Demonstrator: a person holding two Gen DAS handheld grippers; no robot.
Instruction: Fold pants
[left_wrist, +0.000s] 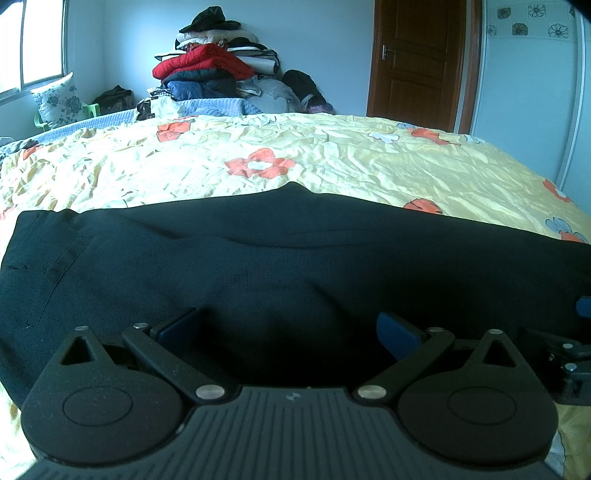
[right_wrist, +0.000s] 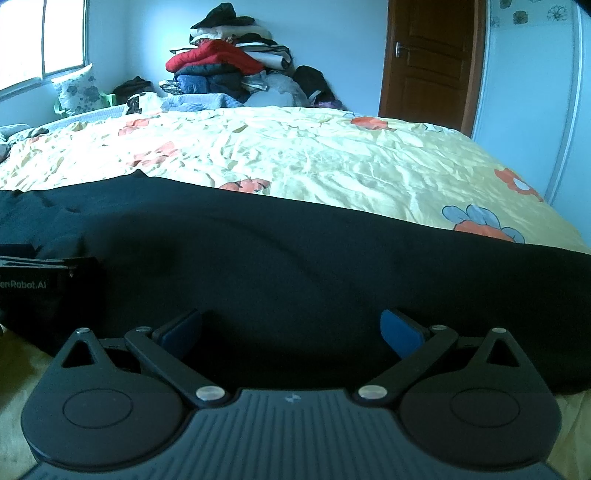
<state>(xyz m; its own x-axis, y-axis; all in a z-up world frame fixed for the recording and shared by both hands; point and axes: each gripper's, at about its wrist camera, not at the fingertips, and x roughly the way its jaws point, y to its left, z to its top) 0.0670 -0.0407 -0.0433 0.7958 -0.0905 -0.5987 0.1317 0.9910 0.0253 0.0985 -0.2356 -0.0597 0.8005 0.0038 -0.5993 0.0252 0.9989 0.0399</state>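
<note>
Clearly soft and limp, the black pants (left_wrist: 258, 258) should sag when lifted, so I'd pinch the near hem with my left gripper (left_wrist: 290, 326) and right gripper (right_wrist: 291, 326), both spread wide and holding nothing.

1. The pants (left_wrist: 258, 258) are plain black.
2. The bedsheet (left_wrist: 332, 155) beyond the pants is pale yellow, printed with orange, white and blue flowers.
3. Each tool has blue pads (right_wrist: 397, 330) on black arms.
4. Behind the bed, the clothes pile (left_wrist: 218, 62) shows red, navy, white and black.
5. The door (left_wrist: 417, 59) is reddish-brown wood.
6. The pillow (left_wrist: 59, 98) is white with dark flowers.
</note>
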